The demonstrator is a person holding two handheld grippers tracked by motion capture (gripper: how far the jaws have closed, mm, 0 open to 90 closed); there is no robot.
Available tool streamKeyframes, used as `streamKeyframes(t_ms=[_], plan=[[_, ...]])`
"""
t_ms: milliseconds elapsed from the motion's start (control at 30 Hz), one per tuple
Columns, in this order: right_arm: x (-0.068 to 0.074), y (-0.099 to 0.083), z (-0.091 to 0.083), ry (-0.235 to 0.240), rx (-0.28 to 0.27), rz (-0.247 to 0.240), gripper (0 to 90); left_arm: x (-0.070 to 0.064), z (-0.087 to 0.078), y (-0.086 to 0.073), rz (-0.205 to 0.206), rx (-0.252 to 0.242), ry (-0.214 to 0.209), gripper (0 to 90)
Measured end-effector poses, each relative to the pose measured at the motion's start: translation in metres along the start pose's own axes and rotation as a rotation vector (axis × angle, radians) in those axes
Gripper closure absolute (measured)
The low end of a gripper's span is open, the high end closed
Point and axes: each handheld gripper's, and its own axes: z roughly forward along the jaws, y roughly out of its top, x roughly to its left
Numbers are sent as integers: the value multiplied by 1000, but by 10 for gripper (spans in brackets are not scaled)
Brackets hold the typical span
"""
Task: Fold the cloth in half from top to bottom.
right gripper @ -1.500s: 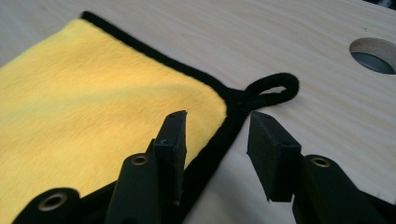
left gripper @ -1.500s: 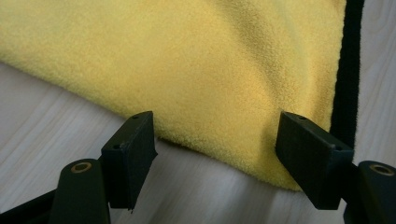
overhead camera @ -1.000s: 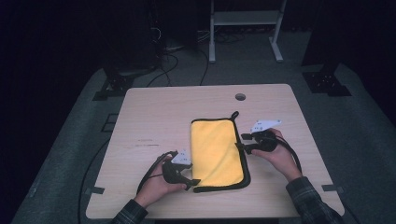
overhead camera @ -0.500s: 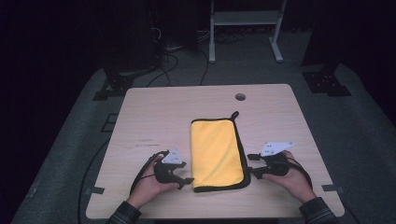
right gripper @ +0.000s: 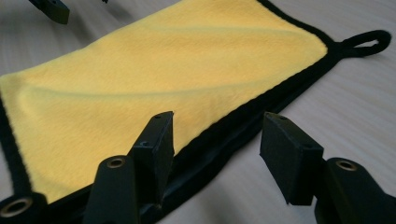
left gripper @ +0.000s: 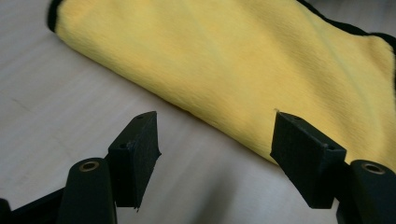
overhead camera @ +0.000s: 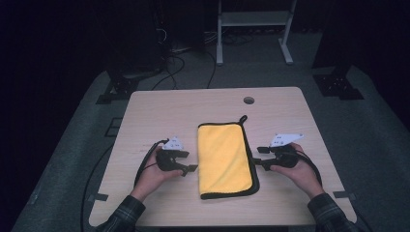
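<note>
Looking down from the high view, the yellow cloth (overhead camera: 225, 158) lies flat and folded near the middle of the wooden table (overhead camera: 159, 111), long side running away from the person, with a black loop (overhead camera: 242, 118) at its far right corner. The left gripper (overhead camera: 190, 160) rests on the table just beside the cloth's left edge, held by a hand whose forearm comes in from the bottom. The right gripper (overhead camera: 257, 156) sits beside the right edge, jaws pointing at the black border (overhead camera: 253, 166). A small round hole (overhead camera: 248, 100) is in the table farther back.

From the left gripper view, the 2 jaws stand spread apart, holding nothing, with the cloth's folded edge just ahead.

From the right gripper view, the jaws are also spread and empty, over the black border; the loop lies at the far right.
</note>
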Motion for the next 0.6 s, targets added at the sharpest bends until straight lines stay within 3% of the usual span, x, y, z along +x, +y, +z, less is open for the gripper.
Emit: streamKeyframes(t_ms=[67,233,467,600], plan=[[-10,7,6,-12,3,12,432,11,4,7,-8,-22,15,321],[-22,16,17,-27,4,20,430,25,11,19,-9,-17,35,329],[-43,37,45,-35,18,43,423,57,29,36,-54,-27,64,327],[-51,44,55,-37,17,58,421,67,36,40,-73,-29,67,329]])
